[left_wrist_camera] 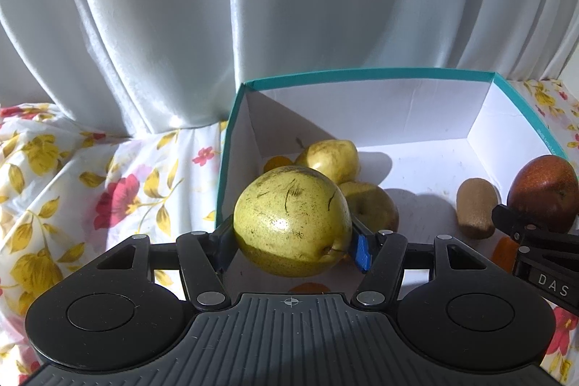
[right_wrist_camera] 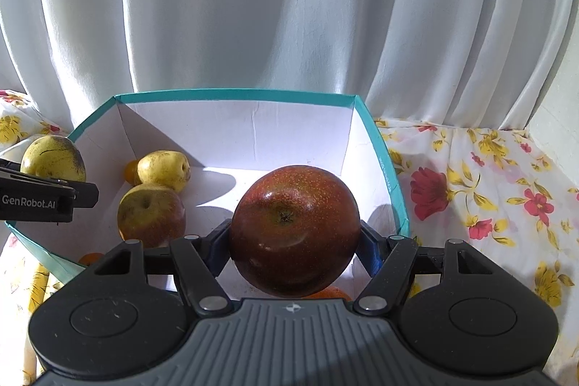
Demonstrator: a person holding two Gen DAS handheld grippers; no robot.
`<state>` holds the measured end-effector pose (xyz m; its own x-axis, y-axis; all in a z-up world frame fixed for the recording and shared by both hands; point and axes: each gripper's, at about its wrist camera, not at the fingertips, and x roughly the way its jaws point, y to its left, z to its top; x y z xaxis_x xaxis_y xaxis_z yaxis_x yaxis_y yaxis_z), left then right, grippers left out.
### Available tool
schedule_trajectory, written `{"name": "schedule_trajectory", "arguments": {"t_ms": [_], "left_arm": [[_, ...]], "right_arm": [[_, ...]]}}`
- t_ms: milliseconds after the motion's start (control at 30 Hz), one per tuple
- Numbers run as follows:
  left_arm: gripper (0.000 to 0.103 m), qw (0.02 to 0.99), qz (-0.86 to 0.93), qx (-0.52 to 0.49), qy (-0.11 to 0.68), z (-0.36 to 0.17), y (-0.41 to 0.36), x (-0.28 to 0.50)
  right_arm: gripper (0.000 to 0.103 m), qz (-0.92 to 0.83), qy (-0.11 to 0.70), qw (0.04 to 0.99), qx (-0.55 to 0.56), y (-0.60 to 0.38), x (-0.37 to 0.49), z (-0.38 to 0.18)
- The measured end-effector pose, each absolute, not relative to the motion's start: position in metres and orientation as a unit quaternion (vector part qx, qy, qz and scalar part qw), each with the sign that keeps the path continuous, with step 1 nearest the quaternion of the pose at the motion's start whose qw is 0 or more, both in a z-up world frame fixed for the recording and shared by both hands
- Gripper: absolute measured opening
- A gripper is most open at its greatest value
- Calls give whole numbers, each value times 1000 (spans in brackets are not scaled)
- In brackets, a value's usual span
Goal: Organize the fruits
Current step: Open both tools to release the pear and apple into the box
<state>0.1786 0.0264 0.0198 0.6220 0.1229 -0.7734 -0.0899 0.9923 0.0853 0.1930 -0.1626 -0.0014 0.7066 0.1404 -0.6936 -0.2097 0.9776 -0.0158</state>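
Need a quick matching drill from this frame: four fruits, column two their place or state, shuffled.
Column one:
1. yellow pear
2. red apple
3. kiwi
4. yellow-red apple

Column two:
A. lying on the box floor, near the right gripper
B. clamped in the left gripper
C. resting in the box beside the small yellow fruit
D. clamped in the right gripper

Pairs: 1-B, 2-D, 3-A, 4-C
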Motion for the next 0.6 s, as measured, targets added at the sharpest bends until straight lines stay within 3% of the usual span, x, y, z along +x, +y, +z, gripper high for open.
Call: {"name": "schedule_trajectory", "arguments": {"t_ms": [600], "left_arm": [[68, 899, 36, 21, 435, 13, 24, 178]], "right_arm": [[70, 93, 365, 923, -75, -156, 196, -5]]}}
